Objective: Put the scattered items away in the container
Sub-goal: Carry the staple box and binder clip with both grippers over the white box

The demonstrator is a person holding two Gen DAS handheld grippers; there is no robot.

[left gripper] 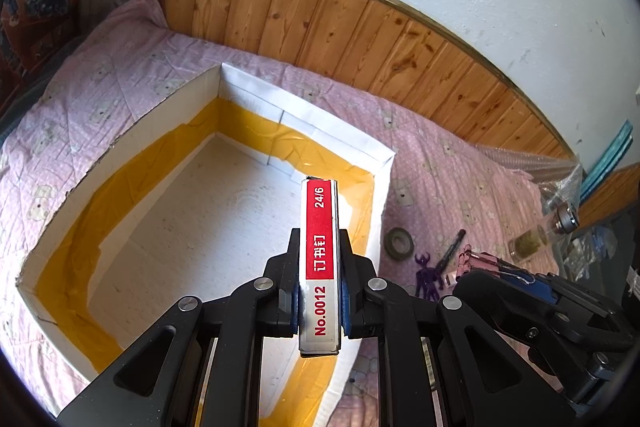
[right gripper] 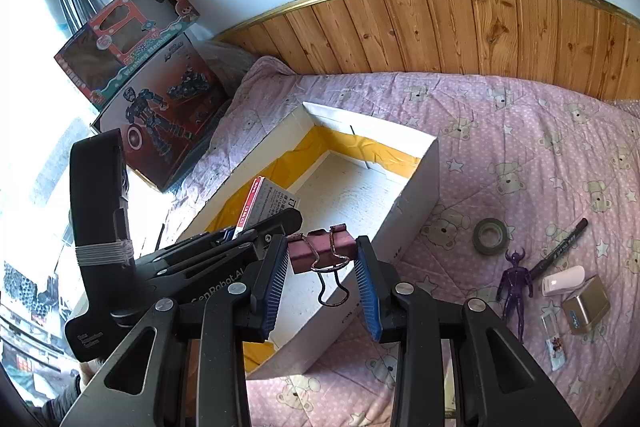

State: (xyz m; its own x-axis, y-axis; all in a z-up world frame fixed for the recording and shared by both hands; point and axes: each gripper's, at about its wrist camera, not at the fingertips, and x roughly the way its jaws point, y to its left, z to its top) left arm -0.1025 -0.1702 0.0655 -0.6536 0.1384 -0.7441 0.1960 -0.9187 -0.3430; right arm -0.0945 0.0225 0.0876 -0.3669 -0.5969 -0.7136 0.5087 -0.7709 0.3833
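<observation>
From the left wrist camera, the left claw (left gripper: pixel 320 301) is pinching a slim red-and-white cardboard box of staples (left gripper: pixel 320 259) by its long sides, held on edge above the near right part of the open white cardboard container with yellow tape along its inner walls (left gripper: pixel 132 131). The container sits on the bed under a pink quilt printed with bears and stars (left gripper: pixel 440 155), and what shows of its floor is bare. To the right of the container, on the quilt, lie a grey-green roll of tape (left gripper: pixel 399 243), a small purple horned plastic figure (left gripper: pixel 427 277) and a black marker pen (left gripper: pixel 452 249). Further right a clear glass bottle with a metal cap (left gripper: pixel 540 235) lies on its side. The right claw (left gripper: pixel 500 273) comes in from the lower right.

From the right wrist camera, the right claw (right gripper: pixel 322 259) is pinching a dark pink metal binder clip (right gripper: pixel 322 249) across its body, the wire handles hanging down, over the container's near right wall (right gripper: pixel 416 195). The left claw (right gripper: pixel 260 223) with the staple box (right gripper: pixel 266 205) hangs over the container's left half. On the quilt (right gripper: pixel 520 131) to the right rest the tape roll (right gripper: pixel 490 235), the purple figure (right gripper: pixel 516 283), the marker (right gripper: pixel 560 247), a small white oblong case (right gripper: pixel 563 281) and a tan square box (right gripper: pixel 586 305).
</observation>
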